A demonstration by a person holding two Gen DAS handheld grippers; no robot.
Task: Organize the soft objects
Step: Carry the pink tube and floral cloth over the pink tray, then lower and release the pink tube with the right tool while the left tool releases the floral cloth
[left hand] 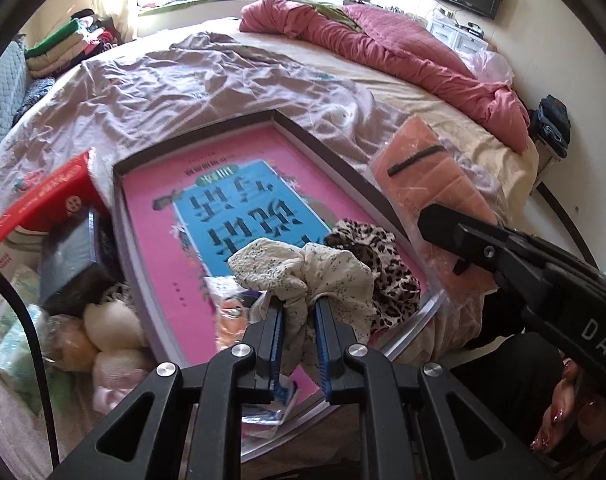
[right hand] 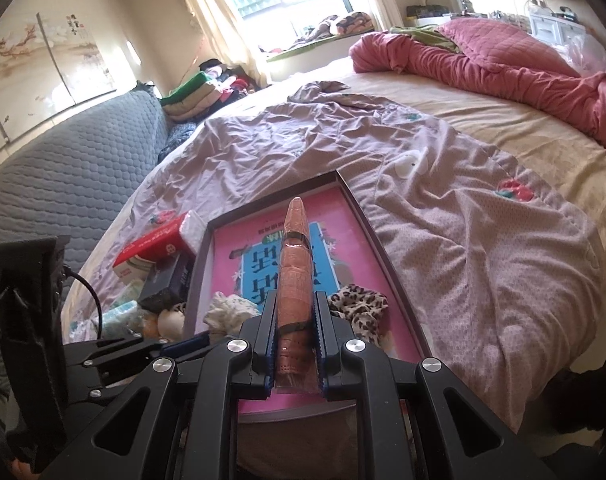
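My left hand-held gripper (left hand: pixel 299 312) sits nearest me, its blue pads pinching a cream floral scrunchie (left hand: pixel 303 276) that bunches up above the fingertips. Just beyond it, to the right, a leopard scrunchie (left hand: pixel 377 268) lies in the tray (left hand: pixel 331 152), on the pink and blue board (left hand: pixel 223 208) that fills it. To the left of the gripper I see pale soft balls (left hand: pixel 111 332), a dark box (left hand: pixel 71 264) and a red box (left hand: pixel 43 204) crowded beside the tray on the bed (left hand: pixel 183 92). My right hand-held gripper (right hand: pixel 295 336) is clamped on a flat peach packet (right hand: pixel 297 272) in clear wrap, held edge-on above the tray's near end. Farther off, a pink quilt (left hand: pixel 383 44) is heaped across the bed's far side.
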